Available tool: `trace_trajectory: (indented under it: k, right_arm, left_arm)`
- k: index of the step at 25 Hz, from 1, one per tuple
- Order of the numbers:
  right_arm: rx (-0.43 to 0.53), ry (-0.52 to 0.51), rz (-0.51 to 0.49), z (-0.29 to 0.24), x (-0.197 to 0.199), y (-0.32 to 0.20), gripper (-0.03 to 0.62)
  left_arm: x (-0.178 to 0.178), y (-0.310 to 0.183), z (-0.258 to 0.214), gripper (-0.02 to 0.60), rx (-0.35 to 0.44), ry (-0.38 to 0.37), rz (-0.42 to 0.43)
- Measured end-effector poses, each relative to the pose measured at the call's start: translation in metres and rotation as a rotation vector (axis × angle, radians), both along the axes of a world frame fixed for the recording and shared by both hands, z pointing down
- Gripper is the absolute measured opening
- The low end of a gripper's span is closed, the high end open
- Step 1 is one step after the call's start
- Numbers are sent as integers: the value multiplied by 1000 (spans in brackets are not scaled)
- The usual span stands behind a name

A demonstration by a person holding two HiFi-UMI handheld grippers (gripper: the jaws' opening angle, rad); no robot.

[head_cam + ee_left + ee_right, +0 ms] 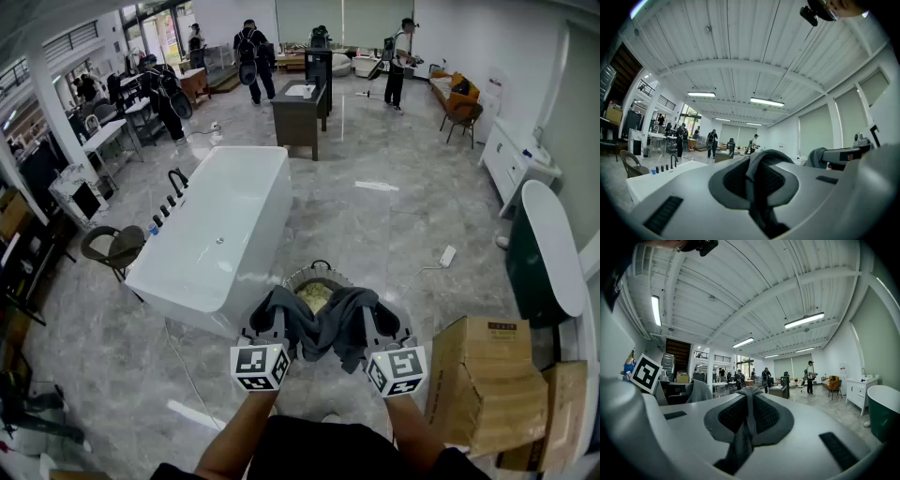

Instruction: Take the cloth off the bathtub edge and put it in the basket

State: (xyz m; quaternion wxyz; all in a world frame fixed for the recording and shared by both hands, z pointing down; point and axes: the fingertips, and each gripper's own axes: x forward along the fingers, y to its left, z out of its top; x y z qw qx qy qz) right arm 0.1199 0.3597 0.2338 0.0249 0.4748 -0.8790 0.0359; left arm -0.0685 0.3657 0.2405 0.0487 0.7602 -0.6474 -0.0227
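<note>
Forearms (234, 439) reach up from the bottom edge, and the left gripper (274, 319) and right gripper (373, 319) each have their fingers clamped on one end of the dark grey cloth (323, 330). Stretched between them at lower centre, it sags over the basket (292, 278), clear of the white bathtub (225, 234) to the upper left, apparently positioned for a straight drop in

Cloth (323, 323) over basket (292, 277); bathtub (267, 248) left of basket; cardboard boxes (487, 384) right.
</note>
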Motion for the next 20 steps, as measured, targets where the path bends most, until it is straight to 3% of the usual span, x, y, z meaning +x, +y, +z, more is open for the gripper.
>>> trace_trajectory:
  k: [9,15,20]
  right_arm:
    - [15,-17,-2,0,-2,-10,43]
    - [31,-54,-45,-10,2,-7,43]
    - [50,-57,-80,-20,-1,-10,43]
  left_arm:
    - [15,-13,-2,40,21,-37,31]
    - [11,-5,-20,40,22,49,14]
    - [10,-2,-36,41,56,9,-2]
